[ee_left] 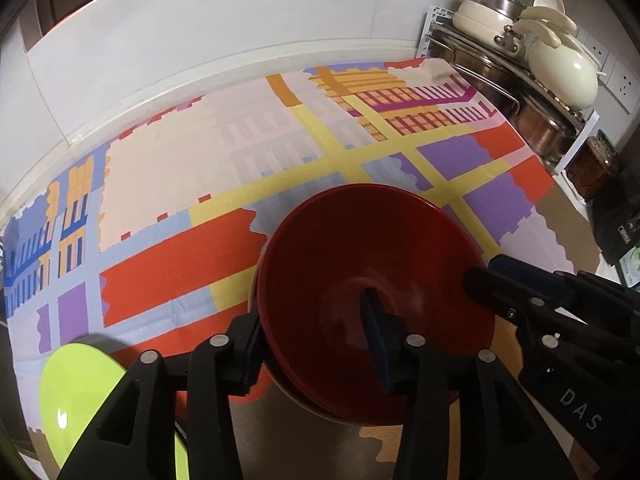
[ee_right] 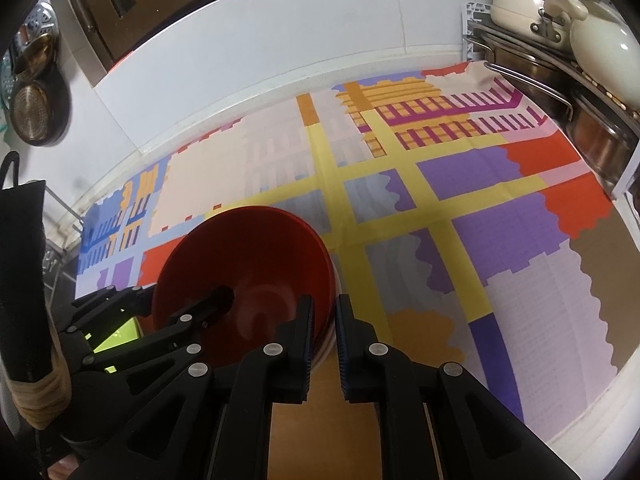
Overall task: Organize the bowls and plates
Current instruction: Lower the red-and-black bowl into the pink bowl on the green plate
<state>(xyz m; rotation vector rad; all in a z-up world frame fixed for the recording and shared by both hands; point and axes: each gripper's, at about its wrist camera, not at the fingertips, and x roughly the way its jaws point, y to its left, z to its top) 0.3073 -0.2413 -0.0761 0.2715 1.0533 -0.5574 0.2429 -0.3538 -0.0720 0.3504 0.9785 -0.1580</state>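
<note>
Red bowls, seemingly stacked, straddled at opposite rims by both grippers' parted, unclamped fingers.

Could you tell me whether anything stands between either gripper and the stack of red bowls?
Nothing visible does. The left gripper straddles the near rim of the red bowls, one finger inside and one outside. The right gripper likewise straddles the stack's opposite rim. The green plate lies off to the side.
</note>
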